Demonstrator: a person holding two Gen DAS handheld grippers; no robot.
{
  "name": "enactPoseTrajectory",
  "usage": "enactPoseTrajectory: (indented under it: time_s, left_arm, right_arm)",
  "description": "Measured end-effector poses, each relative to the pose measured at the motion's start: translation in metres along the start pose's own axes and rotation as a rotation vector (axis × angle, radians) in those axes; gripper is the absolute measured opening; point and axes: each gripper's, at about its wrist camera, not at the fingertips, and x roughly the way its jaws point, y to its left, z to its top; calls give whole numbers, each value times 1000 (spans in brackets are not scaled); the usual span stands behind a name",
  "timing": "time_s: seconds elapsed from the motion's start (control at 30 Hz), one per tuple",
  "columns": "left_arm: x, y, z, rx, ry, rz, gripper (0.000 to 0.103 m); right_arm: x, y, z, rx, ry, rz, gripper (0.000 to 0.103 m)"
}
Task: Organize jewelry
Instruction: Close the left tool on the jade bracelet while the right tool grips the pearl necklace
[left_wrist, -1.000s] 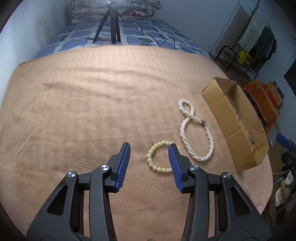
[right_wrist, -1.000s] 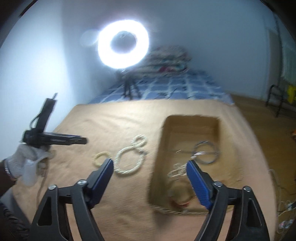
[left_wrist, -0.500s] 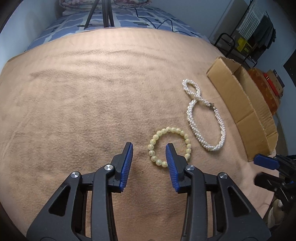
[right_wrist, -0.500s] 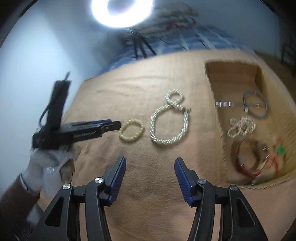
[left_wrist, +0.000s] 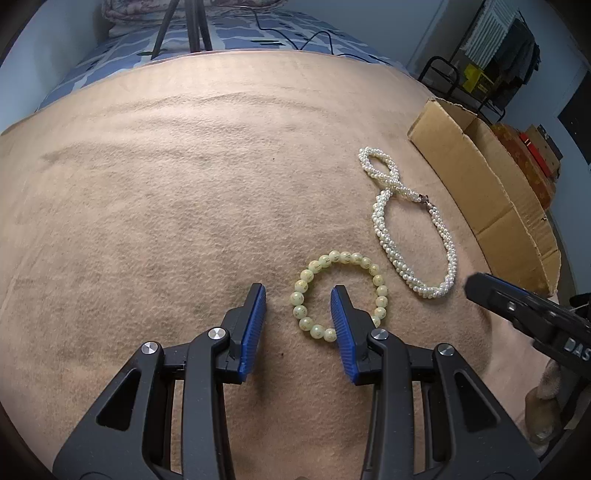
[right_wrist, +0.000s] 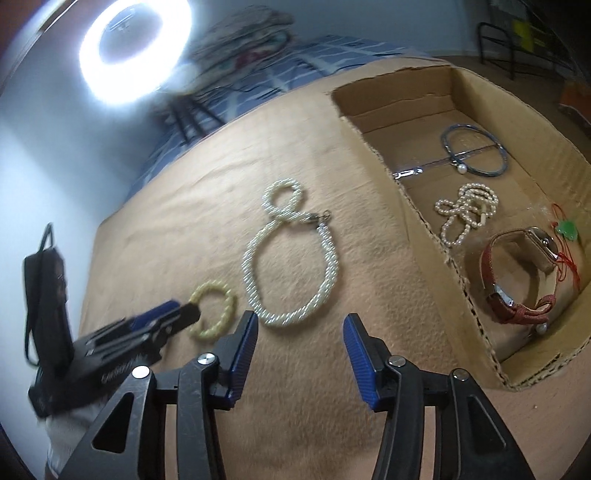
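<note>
The left gripper (left_wrist: 297, 303) is angling steeply down toward the tan blanket (left_wrist: 166, 206), its two blue-padded jaws standing narrowly apart and pressing on nothing. The near-left arc of a pale yellow-green bead bracelet (left_wrist: 334, 259) is lying between them; the right jaw is reaching into the ring's middle while the left jaw is sitting just outside it. The bracelet is lying flat on the blanket, toward its near right part.

The right gripper (right_wrist: 300, 326) is also tilting downward, and its jaws are closing with only bare blanket between them. Just beyond its tips, a twisted white pearl necklace (right_wrist: 291, 258) is lying flat in a figure-eight, a small loop at the far end and a large loop nearer, with a metal clasp where they cross. The necklace is sitting between the bracelet and an open cardboard box (right_wrist: 417, 206), which is resting along the blanket's right edge.

Inside the box, a thin dark bangle (right_wrist: 498, 147) is lying toward the far end, a small pearl strand (right_wrist: 465, 210) in the middle, and a wristwatch with a red strap (right_wrist: 517, 280) at the near end, with a green pendant on a red cord (right_wrist: 567, 230) beside it.

In the right wrist view, the left gripper is entering from the left, held by a hand in a white glove (right_wrist: 70, 432). A glowing ring light (right_wrist: 135, 50) is standing beyond the blanket's far edge, over a blue patterned bedspread (left_wrist: 258, 33).
</note>
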Motion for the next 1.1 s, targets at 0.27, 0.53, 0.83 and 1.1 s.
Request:
enactPoseTrajectory:
  time_s: [0.27, 0.53, 0.83, 1.1]
  left_arm:
    - [9, -10, 0, 70, -18, 64, 30]
    - [11, -10, -1, 96, -46, 117, 8]
    - [-2, -6, -8, 87, -61, 138, 5]
    - [-32, 4, -11, 45, -91, 139, 5]
  right_arm:
    - [22, 6, 1, -10, -22, -100, 40]
    - [34, 19, 3, -76, -40, -151, 23]
    - [25, 19, -8, -147, -33, -108, 6]
    - [0, 22, -27, -201, -35, -29, 5]
